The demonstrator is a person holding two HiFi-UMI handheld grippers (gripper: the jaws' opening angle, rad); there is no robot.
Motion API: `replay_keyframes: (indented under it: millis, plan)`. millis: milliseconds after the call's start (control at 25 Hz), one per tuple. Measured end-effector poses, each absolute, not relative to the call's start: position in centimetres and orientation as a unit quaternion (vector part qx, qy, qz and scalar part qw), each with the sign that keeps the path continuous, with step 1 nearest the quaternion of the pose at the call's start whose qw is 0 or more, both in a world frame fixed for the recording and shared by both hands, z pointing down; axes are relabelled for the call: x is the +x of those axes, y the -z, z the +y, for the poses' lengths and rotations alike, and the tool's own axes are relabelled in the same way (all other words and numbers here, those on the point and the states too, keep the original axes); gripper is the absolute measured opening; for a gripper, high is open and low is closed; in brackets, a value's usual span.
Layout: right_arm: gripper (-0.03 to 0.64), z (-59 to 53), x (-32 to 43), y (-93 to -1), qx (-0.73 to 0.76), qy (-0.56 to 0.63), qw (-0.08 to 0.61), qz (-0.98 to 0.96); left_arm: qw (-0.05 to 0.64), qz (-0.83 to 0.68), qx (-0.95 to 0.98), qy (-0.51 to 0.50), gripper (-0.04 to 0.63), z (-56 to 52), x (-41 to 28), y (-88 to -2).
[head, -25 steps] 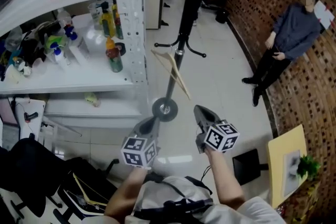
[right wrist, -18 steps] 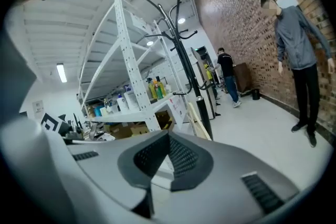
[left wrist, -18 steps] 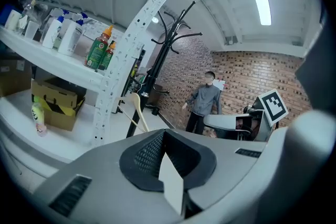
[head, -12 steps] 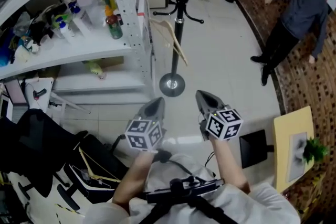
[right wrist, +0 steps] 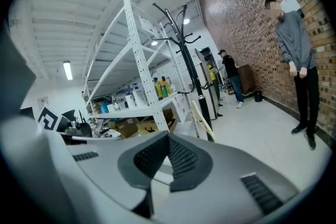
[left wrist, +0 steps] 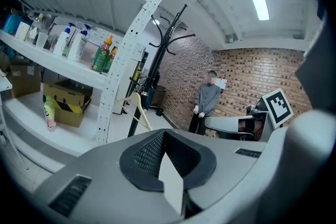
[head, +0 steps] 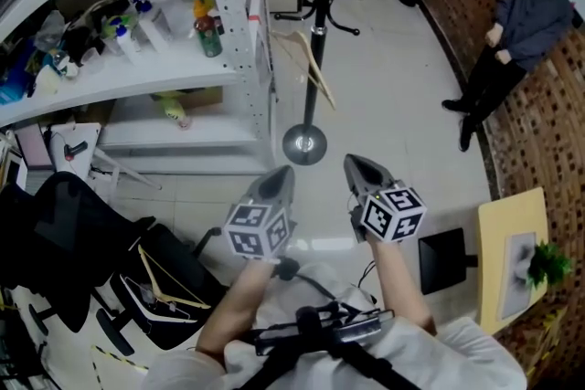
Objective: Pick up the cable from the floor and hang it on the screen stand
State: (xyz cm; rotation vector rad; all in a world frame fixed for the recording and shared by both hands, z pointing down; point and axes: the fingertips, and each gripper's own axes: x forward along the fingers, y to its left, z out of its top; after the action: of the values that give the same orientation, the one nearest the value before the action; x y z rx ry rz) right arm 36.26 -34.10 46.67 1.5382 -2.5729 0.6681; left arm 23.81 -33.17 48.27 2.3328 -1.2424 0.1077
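Observation:
My left gripper (head: 281,171) and right gripper (head: 355,162) are held side by side at waist height, both shut and empty, as the left gripper view (left wrist: 163,131) and the right gripper view (right wrist: 168,135) also show. Just ahead of them a black pole stand rises from a round grey base (head: 304,144), with a wooden hanger (head: 311,68) on it. The stand (right wrist: 202,92) and its hooks also show in the right gripper view. A thin dark cord (head: 368,270) lies on the floor by my right forearm. Neither gripper touches it.
A white shelf rack (head: 260,41) with bottles and boxes stands to the left. A person (head: 512,32) stands by the brick wall on the right. A flat black panel (head: 445,260) and a yellow board (head: 507,256) lie at the lower right, black bags (head: 82,242) at the lower left.
Both grippers stay shut and side by side. The stand base and the shelf have slid up in the head view. The person by the wall has shifted pose.

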Motion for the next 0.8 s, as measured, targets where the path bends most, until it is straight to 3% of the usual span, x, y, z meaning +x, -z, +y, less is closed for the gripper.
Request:
replay_keyframes:
  millis: [800]
  plan:
    - [0.002, -35.4, 36.8, -46.3, 0.509, -0.215, 0.036, -0.833, 0.238, -0.446, 0.861, -0.042, -0.012, -35.2, 24.5, -47.7]
